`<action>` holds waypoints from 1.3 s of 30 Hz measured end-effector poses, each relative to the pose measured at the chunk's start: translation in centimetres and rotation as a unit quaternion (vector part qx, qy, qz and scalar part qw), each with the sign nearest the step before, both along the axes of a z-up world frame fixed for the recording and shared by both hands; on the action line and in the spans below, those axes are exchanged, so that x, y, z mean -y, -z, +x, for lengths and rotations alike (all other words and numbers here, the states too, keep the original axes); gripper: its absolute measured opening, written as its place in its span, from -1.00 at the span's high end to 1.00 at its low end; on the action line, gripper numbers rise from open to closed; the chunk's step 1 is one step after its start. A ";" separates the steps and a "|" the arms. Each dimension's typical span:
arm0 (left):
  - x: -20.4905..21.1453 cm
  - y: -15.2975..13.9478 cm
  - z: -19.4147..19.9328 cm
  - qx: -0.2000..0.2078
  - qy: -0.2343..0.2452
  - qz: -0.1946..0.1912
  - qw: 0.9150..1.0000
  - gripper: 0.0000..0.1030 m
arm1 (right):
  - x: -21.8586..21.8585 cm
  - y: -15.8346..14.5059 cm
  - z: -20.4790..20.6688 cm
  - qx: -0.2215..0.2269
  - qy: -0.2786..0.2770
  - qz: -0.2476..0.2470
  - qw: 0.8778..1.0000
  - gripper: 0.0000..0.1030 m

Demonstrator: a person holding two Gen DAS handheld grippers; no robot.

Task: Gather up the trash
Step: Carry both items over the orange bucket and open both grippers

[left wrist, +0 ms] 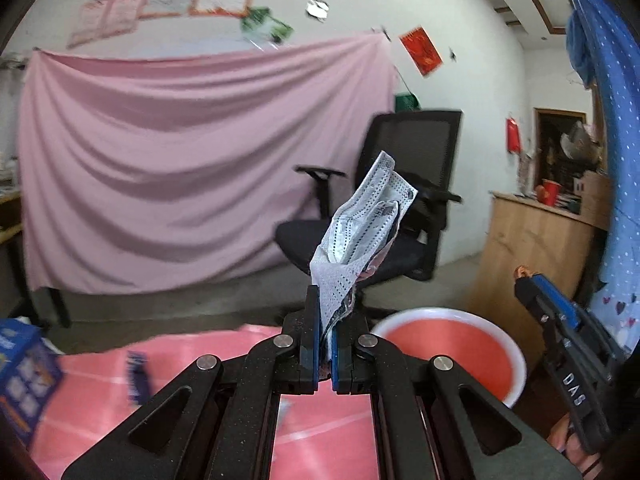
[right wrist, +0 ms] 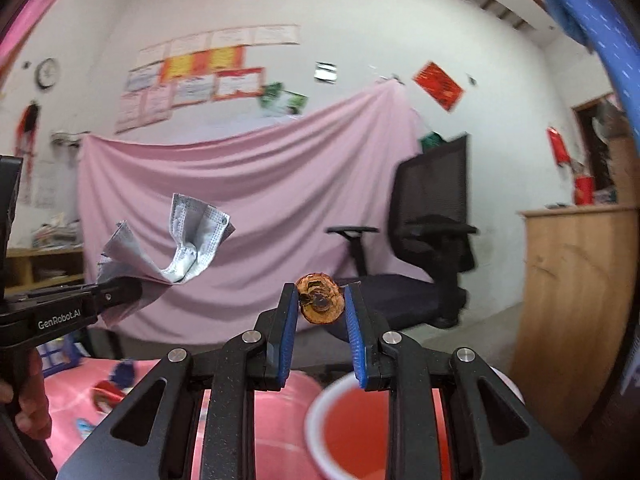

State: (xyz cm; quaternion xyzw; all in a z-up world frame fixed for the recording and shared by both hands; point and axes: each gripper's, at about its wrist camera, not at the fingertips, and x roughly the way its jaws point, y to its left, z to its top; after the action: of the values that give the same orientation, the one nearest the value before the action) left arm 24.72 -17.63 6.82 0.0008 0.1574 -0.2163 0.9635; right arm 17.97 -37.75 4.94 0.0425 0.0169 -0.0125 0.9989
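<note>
Both fingers (left wrist: 325,320) level, clamping trash.

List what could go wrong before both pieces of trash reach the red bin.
1. The right tool pinches the dried peel only at its edges, near the fingertips; it may slip out short of the bin.
2. The left tool clamps just a corner of the mask; the loose rest could flop and land on the bin's rim or outside.

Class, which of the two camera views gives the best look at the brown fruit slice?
The right wrist view: the fruit slice sits centred and whole, pinched between the right claw's blue pads. The left wrist view shows only an orange-brown sliver at that claw's tip near the right edge.
</note>
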 end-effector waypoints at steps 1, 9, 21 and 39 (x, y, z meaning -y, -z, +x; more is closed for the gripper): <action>1.2 0.4 0.7 -0.014 0.010 0.001 1.000 0.96 | 0.6 0.2 0.2 -0.008 0.006 0.004 1.000 0.58; 7.0 3.3 4.9 -0.121 0.056 0.026 0.991 0.96 | 5.1 3.3 3.3 -0.107 0.036 0.036 0.993 0.58; 11.1 6.4 7.5 -0.235 0.091 0.075 0.965 0.95 | 7.3 5.7 4.7 -0.191 0.049 0.079 0.977 0.57; 10.1 6.2 8.4 -0.251 0.064 0.043 0.965 0.48 | 8.1 6.2 5.1 -0.214 0.058 0.098 0.970 0.33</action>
State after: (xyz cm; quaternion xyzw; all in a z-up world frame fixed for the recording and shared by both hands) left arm 33.10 -27.71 0.67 -0.0023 0.4032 -0.2641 0.8761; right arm 23.11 -45.82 -1.24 0.1373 0.2289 -0.0779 0.9606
